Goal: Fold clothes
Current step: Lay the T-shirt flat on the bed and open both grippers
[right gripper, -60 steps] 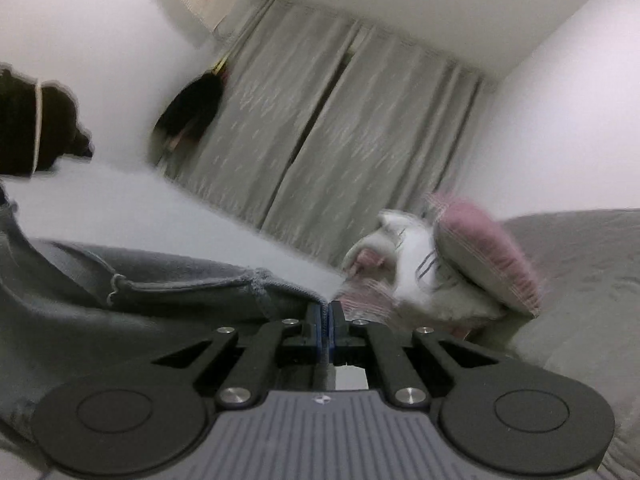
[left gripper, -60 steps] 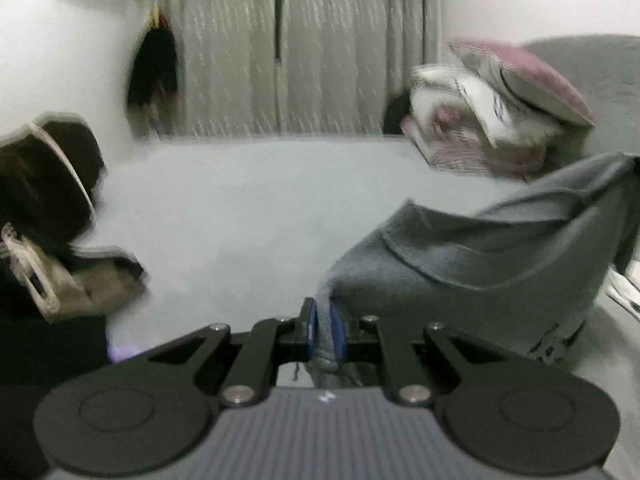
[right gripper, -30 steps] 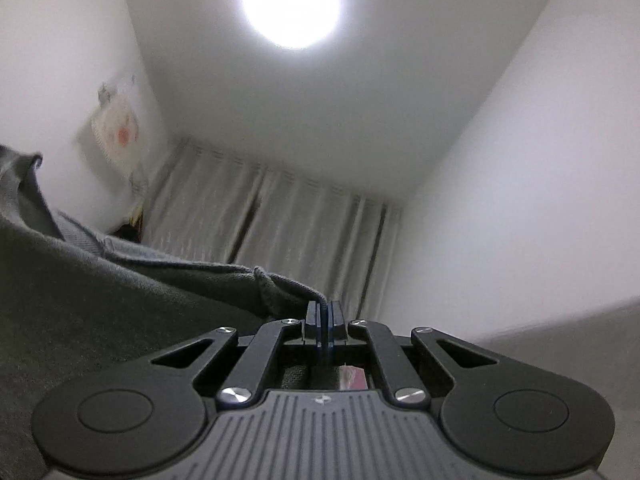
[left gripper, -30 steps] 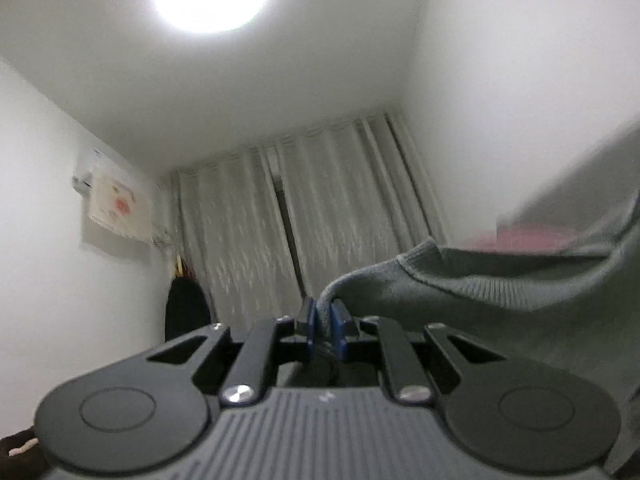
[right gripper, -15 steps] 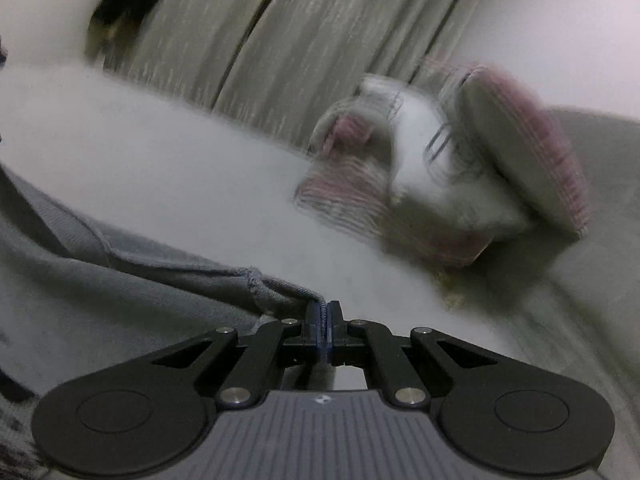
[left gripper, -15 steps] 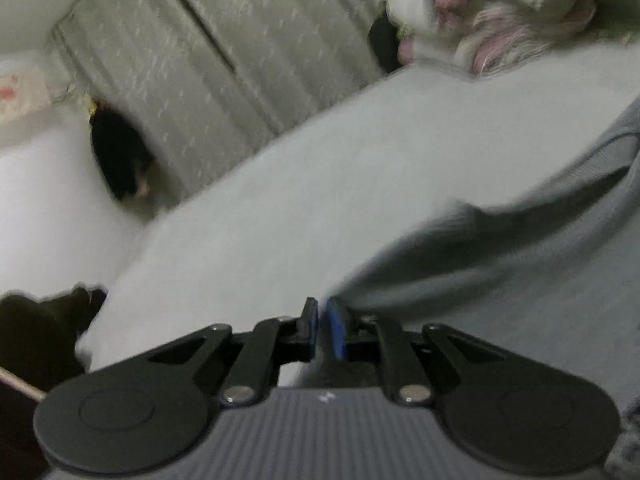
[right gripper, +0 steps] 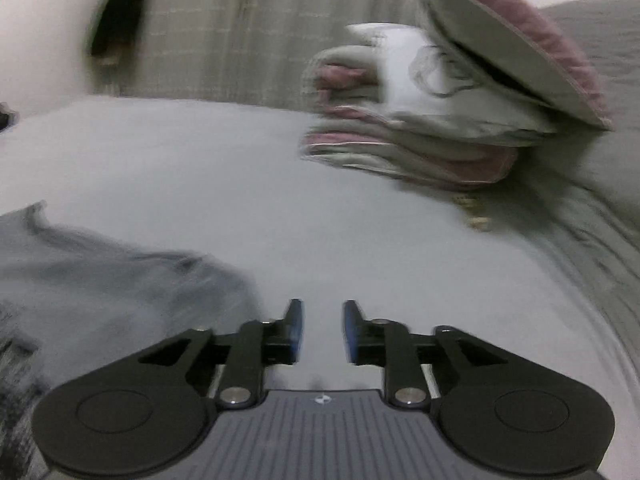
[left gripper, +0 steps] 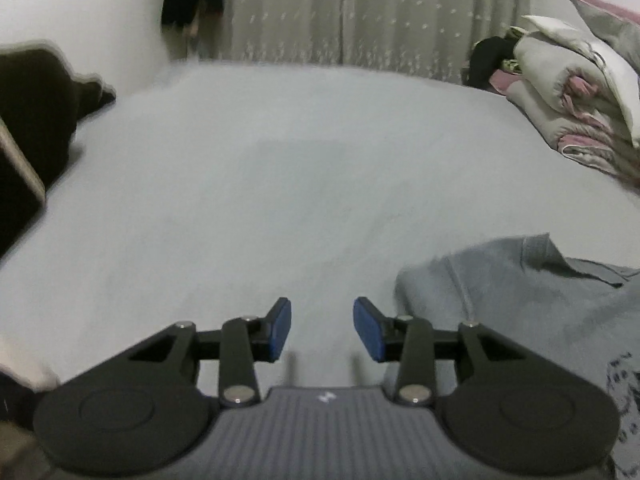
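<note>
Two grippers sit low over the pale grey bed sheet [left gripper: 304,184], jaws apart and empty: the left gripper [left gripper: 322,330] wider, the right gripper [right gripper: 322,330] somewhat narrower. No readable writing shows; a dark printed pattern on the grey knitted sweater [left gripper: 520,304] is too blurred to make out. Only the left view shows a dark brown garment [left gripper: 36,112]. The sweater lies crumpled on the sheet between the grippers. Folded pink-and-white bedding [right gripper: 440,120] is stacked beyond.

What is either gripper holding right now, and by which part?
Nothing. The left gripper and right gripper are both open and empty; the grey sweater lies on the bed.
</note>
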The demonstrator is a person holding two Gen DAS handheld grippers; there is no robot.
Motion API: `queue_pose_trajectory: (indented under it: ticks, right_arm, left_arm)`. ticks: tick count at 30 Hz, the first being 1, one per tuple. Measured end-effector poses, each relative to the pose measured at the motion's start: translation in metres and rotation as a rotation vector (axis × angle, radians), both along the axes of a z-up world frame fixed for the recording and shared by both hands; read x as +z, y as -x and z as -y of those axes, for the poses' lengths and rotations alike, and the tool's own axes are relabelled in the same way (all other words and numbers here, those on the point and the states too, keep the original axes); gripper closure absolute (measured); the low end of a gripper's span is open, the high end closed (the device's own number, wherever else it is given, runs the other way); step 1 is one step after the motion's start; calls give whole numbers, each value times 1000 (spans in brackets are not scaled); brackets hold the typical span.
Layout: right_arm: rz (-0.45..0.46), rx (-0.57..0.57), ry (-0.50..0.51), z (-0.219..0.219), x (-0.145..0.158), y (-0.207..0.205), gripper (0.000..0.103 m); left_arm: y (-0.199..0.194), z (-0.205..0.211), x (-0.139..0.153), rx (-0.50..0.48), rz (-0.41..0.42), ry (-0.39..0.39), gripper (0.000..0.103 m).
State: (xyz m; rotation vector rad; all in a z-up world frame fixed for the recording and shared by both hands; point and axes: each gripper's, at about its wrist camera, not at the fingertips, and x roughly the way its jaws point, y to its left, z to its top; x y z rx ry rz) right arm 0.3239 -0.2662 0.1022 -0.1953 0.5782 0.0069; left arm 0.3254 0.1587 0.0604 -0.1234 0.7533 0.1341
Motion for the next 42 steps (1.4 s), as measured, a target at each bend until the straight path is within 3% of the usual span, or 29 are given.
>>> queue_pose_trajectory:
  ticks: [2, 4, 6, 8, 10, 11, 13, 14, 15, 17, 19, 20, 22, 23, 28, 29, 30, 32, 34, 35, 36, 42]
  right_arm:
    - [-48, 73, -18, 0, -3, 20, 56]
    - [-83, 102, -83, 3, -13, 26, 55]
    - [-95, 122, -90, 0, -21, 24, 56]
    - [-96, 139, -52, -7, -27, 19, 60]
    - [-96, 156, -13, -14, -34, 13, 79]
    - [-97, 165, 6, -17, -37, 11, 84]
    - [-47, 156, 7, -20, -31, 13, 84]
    - [-10, 153, -15, -18, -26, 18, 79]
    - [23, 151, -38, -17, -20, 21, 60]
    - [16, 178, -67, -15, -17, 18, 37]
    - [-37, 227, -44, -21, -25, 9, 39]
    - [-65, 238, -11, -26, -31, 6, 46]
    - [-95, 220, 38, -31, -39, 0, 86]
    - [-101, 196, 56, -32, -41, -3, 99]
    - [12, 24, 85, -9, -11, -4, 99]
    - [12, -5, 95, -3, -6, -7, 99]
    - [13, -34, 105, 3, 0, -11, 99]
    - [-5, -71, 130, 10, 3, -19, 99]
    - [-36, -93, 158, 14, 0, -28, 99]
    - [-51, -105, 163, 15, -5, -34, 99]
    - [-66, -116, 167, 15, -10, -39, 99]
    - [-75, -157, 168, 11, -27, -52, 99]
  left_arm:
    - [5, -9, -10, 9, -17, 89, 62]
    - [7, -8, -21, 12, -39, 154, 61]
    - [4, -1, -23, -2, -46, 143, 61]
    - [6, 16, -31, -12, -22, 51, 62]
    - [9, 26, -34, -36, -10, -11, 82]
    - [9, 30, -35, -44, -6, -33, 99]
    - [5, 28, -33, -34, -15, -10, 100]
    - [5, 24, -31, -27, -12, -16, 100]
    - [5, 20, -31, -13, -8, -33, 100]
    - [4, 12, -29, 19, 0, -29, 100]
    - [1, 2, -26, 49, 6, 4, 100]
    - [0, -2, -23, 47, 4, 35, 100]
    - [0, -13, -18, 15, -22, 139, 100]
    - [1, -18, -17, -5, -37, 191, 96]
    - [1, -12, -20, -38, -37, 183, 91]
    - [0, -9, -23, -56, -42, 201, 79]
    - [0, -7, -25, -69, -43, 219, 59]
    - [0, -2, -28, -89, -28, 245, 40]
    - [-1, 5, -32, -105, -13, 238, 44]
    - [-2, 8, -34, -104, -13, 210, 63]
    - [-3, 12, -35, -103, -12, 186, 94]
    - [2, -8, -19, -35, 36, 107, 98]
